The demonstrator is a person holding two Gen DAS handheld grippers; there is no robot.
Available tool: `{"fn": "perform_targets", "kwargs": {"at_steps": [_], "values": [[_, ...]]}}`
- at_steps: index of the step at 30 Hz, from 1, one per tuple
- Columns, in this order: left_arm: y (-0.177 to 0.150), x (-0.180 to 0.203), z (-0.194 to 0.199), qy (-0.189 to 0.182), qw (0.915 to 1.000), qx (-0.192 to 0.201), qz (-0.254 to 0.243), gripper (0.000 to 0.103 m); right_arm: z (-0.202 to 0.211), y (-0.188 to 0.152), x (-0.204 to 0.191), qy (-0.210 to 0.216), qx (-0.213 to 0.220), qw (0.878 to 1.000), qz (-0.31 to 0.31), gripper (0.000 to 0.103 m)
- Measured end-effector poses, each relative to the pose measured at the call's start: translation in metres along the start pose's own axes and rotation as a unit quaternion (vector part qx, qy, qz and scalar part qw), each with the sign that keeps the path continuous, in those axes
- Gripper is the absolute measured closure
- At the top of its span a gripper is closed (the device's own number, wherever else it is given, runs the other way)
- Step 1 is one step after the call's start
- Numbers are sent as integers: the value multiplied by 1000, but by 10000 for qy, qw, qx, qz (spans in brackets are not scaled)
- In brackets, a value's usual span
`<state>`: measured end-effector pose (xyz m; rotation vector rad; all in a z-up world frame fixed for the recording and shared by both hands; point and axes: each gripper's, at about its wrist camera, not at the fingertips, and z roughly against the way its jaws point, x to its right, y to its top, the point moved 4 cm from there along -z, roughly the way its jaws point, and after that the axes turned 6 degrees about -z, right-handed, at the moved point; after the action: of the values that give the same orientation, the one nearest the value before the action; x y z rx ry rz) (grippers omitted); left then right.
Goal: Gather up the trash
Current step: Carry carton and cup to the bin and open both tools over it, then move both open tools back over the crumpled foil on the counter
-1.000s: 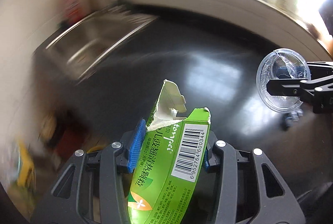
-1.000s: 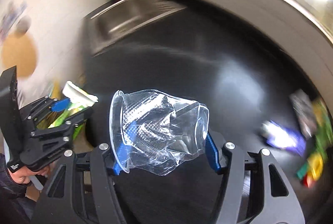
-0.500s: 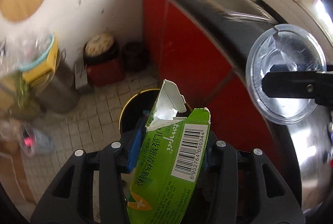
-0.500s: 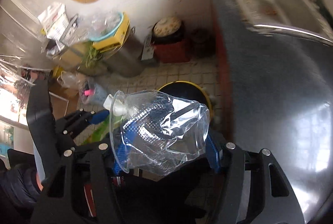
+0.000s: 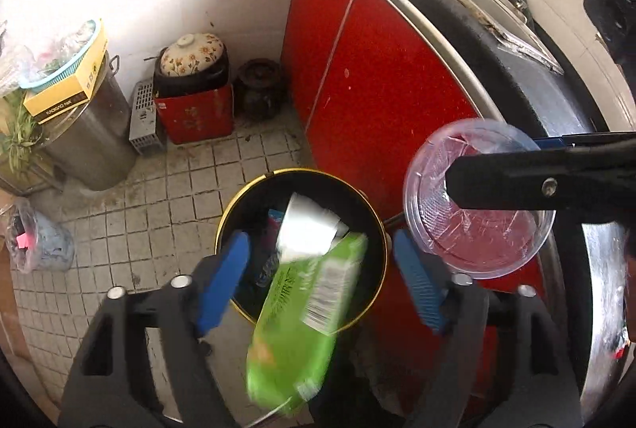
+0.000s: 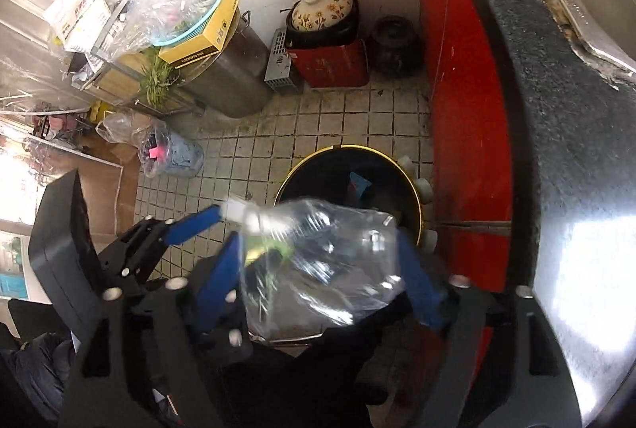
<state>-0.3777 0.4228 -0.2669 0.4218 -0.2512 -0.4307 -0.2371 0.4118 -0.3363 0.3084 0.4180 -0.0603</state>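
Observation:
A round black trash bin with a gold rim (image 5: 230, 205) stands on the tiled floor by the red cabinet; it also shows in the right wrist view (image 6: 413, 185). My left gripper (image 5: 322, 269) is open above it, and the torn green carton (image 5: 302, 316) is blurred, loose between the fingers, dropping toward the bin. My right gripper (image 6: 322, 269) is open too, with the crushed clear plastic cup (image 6: 330, 265) blurred and loose between its blue pads (image 6: 421, 289). The cup (image 5: 477, 205) shows to the right in the left wrist view.
Red cabinet doors (image 5: 377, 70) under a black counter (image 5: 516, 50) stand right of the bin. A red box with a flowered pot (image 5: 190, 86), a dark jar (image 5: 258, 90), a steel drum (image 5: 87, 134) and bags (image 6: 167, 150) line the wall.
Both grippers swung from the counter to over the floor bin. Both sets of jaws have opened; the carton and the cup have come loose and are falling.

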Motion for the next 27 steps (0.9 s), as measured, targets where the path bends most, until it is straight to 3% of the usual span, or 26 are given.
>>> {"fn": "perform_targets", "kwargs": {"at_steps": [12, 16, 19, 22, 24, 27], "values": [[-1, 5, 15, 33, 9999, -25, -97, 27, 28, -13, -1, 120, 138, 9998, -50, 23], [8, 22, 37, 64, 9993, 140, -330, 23, 74, -26, 9, 131, 560, 9980, -258, 23], [18, 54, 59, 20, 9961, 332, -815, 19, 124, -46, 31, 18, 1051, 9928, -566, 20], [27, 107, 81, -213, 9862, 546, -1550, 14, 187, -86, 71, -317, 1629, 9805, -1052, 19], [30, 156, 93, -489, 9738, 643, -2127, 13, 223, -118, 99, -631, 1941, 9688, -1404, 19], [26, 239, 110, -1098, 9455, 724, -2978, 13, 277, -183, 147, -1200, 2356, 9412, -2103, 19]]}}
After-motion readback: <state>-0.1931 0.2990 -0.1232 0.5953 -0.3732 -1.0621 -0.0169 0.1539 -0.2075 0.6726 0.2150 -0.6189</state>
